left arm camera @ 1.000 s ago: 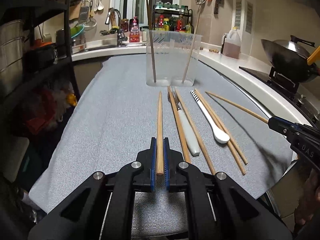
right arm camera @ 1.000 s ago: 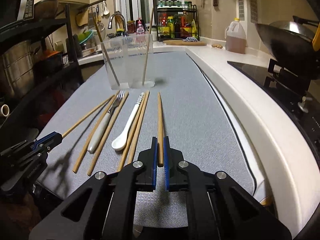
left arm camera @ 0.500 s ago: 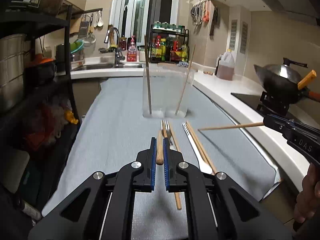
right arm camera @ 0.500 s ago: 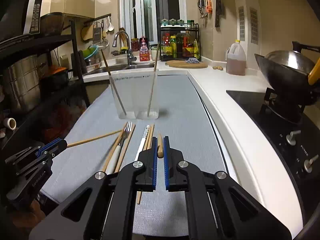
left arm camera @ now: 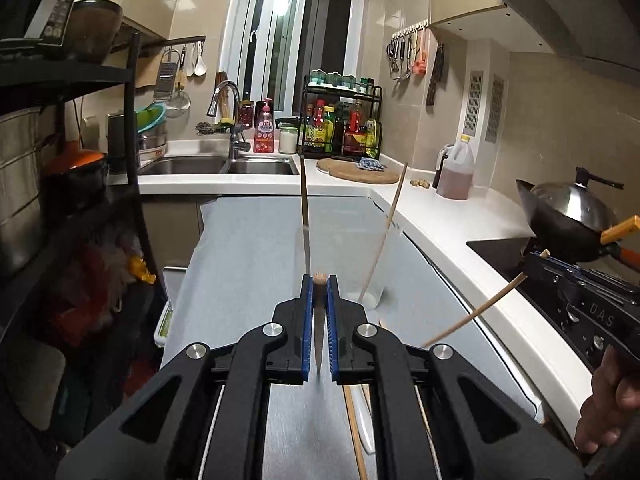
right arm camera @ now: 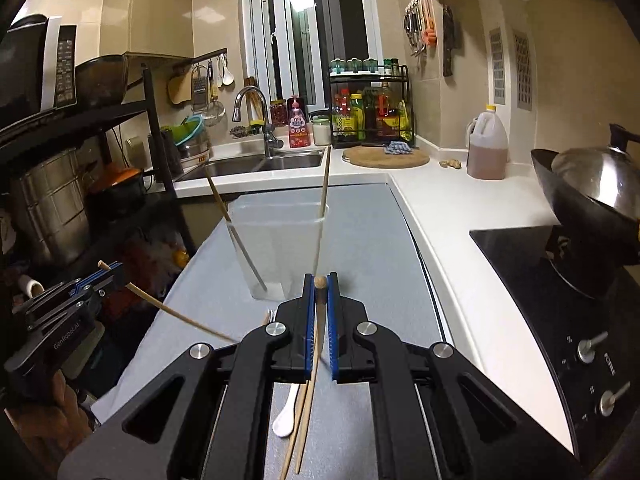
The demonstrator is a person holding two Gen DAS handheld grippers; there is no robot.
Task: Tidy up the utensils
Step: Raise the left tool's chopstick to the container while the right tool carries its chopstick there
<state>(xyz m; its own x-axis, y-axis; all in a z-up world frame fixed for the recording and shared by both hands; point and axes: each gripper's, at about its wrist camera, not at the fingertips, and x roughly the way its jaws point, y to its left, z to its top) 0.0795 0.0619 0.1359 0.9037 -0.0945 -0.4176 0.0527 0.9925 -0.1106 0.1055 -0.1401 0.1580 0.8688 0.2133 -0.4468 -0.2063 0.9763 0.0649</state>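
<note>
My left gripper (left arm camera: 319, 281) is shut on a wooden chopstick (left arm camera: 318, 320), held in the air by its thick end with the shaft slanting down. My right gripper (right arm camera: 319, 280) is shut the same way on another chopstick (right arm camera: 318, 332). Each shows in the other's view: right gripper (left arm camera: 538, 260), left gripper (right arm camera: 109, 270). Ahead stands a clear container (right arm camera: 280, 248) on the grey mat (right arm camera: 368, 240), with two chopsticks (right arm camera: 236, 232) leaning inside. A white spoon (right arm camera: 286, 420) and two more chopsticks (right arm camera: 304, 420) lie on the mat below my right gripper.
A wok (left arm camera: 572, 212) sits on the black hob (right arm camera: 540, 280) at right. A black shelf rack (left arm camera: 132, 160) lines the left side. Behind the mat are a sink (left arm camera: 216, 166), a round cutting board (left arm camera: 358, 170), a bottle rack and an oil jug (left arm camera: 456, 176).
Both grippers have risen, lifting their chopsticks off the mat. The chopsticks lay flat before and now hang slanted in the air. The container has dropped lower in both views.
</note>
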